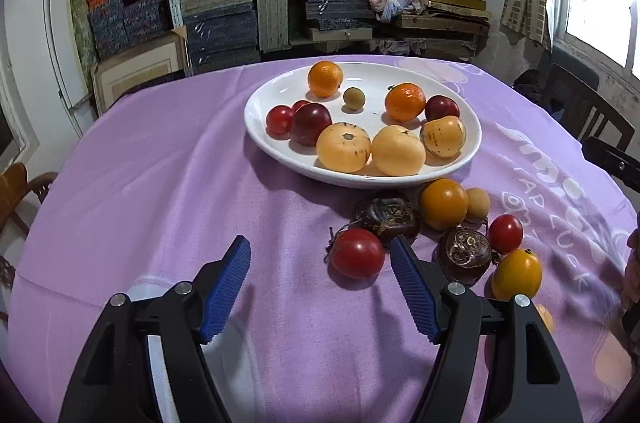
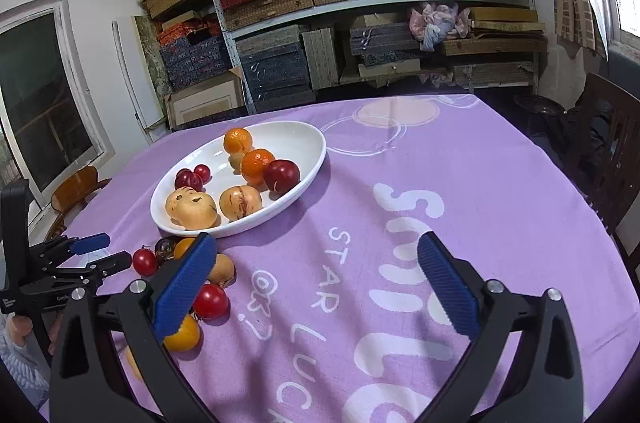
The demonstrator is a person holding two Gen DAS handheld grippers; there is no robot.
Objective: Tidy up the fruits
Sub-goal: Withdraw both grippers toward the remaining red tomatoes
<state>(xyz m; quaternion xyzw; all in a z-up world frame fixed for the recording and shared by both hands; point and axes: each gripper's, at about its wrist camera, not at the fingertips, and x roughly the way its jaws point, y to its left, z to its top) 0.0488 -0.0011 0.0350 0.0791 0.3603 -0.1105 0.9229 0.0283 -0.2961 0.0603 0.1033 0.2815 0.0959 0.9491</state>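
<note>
A white plate (image 1: 372,75) on the purple cloth holds oranges, dark red plums, small tomatoes and three pale yellow fruits (image 1: 343,147). Loose fruit lies in front of it: a red tomato (image 1: 357,253), two dark mangosteens (image 1: 386,219), an orange (image 1: 443,204) and several smaller ones. My left gripper (image 1: 320,247) is open and empty, and the red tomato sits just inside its right finger. My right gripper (image 2: 316,243) stands wide open over bare cloth, right of the loose fruit; another tomato (image 2: 211,301) lies beside its left finger. The plate (image 2: 296,139) is ahead on the left.
The left gripper (image 2: 96,251) shows at the left edge of the right wrist view, held by a hand. Shelves of stacked boxes (image 1: 224,35) stand behind the table. Dark wooden chairs (image 2: 612,159) stand at the table's right side, and another chair (image 1: 16,191) at its left.
</note>
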